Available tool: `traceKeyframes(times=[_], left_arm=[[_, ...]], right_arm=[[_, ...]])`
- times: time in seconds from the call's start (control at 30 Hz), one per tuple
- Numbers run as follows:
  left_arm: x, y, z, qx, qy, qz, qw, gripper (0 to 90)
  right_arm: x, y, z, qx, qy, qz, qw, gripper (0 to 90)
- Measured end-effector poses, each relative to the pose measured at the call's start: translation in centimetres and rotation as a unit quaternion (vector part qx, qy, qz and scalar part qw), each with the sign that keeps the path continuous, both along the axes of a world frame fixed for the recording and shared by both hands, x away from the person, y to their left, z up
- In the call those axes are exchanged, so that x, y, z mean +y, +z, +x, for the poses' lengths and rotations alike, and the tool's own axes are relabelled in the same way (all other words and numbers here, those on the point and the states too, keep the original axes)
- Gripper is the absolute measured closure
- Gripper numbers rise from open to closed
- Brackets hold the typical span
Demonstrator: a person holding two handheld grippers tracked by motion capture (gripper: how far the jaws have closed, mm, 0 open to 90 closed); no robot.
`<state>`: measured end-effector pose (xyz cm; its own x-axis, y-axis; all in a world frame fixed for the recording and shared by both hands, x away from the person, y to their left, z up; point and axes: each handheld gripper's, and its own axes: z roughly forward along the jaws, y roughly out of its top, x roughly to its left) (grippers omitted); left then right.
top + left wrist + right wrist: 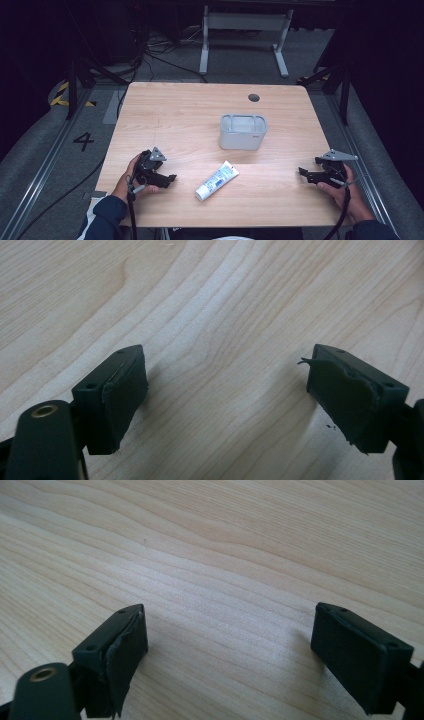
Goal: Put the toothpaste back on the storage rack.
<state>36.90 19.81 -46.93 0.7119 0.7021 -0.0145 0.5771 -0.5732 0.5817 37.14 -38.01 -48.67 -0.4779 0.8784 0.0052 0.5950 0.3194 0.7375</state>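
A white and blue tube [216, 180] lies flat near the table's front edge, cap toward the person. Behind it stands a grey-white rectangular holder [242, 131], upright and open at the top. My left gripper [172, 178] rests low on the table to the left of the tube, held by a hand, jaws pointing right toward it. In the left gripper view my left gripper [226, 390] is open over bare wood. My right gripper [301, 173] sits at the table's right edge, pointing left. In its own view my right gripper [229, 655] is open with nothing between the pads.
The wooden table [185, 110] has a dark round hole [254, 97] at its back right. Beyond the far edge are a white desk frame [245, 35], cables and black stands on grey floor. A floor mark reads 4 [83, 141].
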Motion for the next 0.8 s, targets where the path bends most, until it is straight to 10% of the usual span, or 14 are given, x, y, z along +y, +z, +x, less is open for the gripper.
traceKeyframes(times=[0.8], left_arm=[[-6.1, 3.8, 0.0, -0.012, -0.055, 0.005, 0.9984, 18.6]], right_arm=[[0.0, 0.0, 0.0, 0.000, 0.006, -0.002, 1.0000, 15.2]])
